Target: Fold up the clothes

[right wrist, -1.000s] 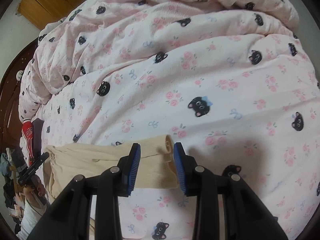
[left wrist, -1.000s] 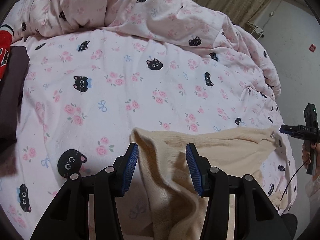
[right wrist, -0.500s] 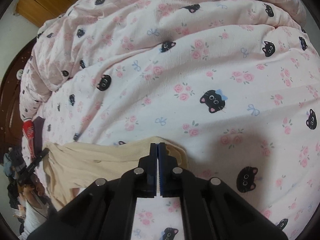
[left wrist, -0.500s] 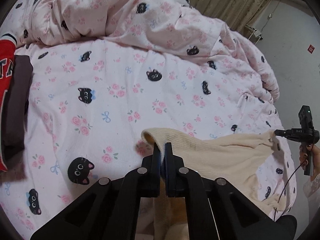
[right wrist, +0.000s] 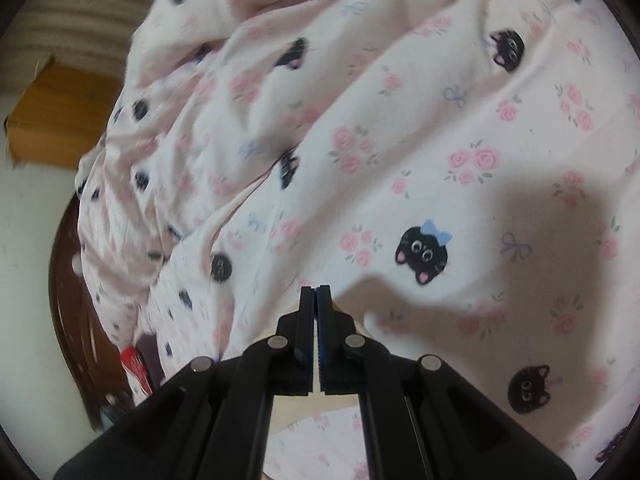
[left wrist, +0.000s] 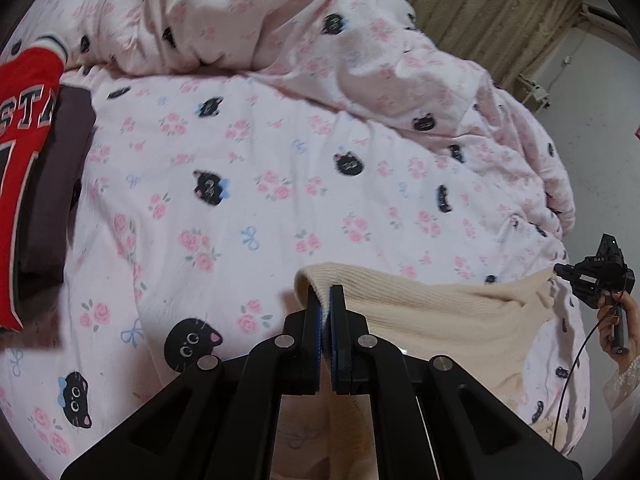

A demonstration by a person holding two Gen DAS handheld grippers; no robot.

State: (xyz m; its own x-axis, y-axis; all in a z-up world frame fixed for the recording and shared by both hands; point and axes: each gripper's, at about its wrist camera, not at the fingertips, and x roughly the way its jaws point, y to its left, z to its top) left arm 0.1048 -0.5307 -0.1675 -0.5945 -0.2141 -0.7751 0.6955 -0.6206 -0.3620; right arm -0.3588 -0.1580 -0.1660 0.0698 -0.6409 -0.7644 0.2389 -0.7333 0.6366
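Folding has barely begun, judging by the cream knit garment (left wrist: 440,320) strung unfolded above the bed (left wrist: 280,184). Left gripper (left wrist: 325,320) fingers pinch 1 ribbed corner; right gripper (right wrist: 316,320) fingers, pressed together, seem to pinch the other. Every fold remains. Red jersey (left wrist: 24,160) lies aside.

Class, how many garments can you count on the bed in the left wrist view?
3: cream sweater pinched by the left gripper; red jersey at the left edge; dark garment beneath it. Others may be hidden.
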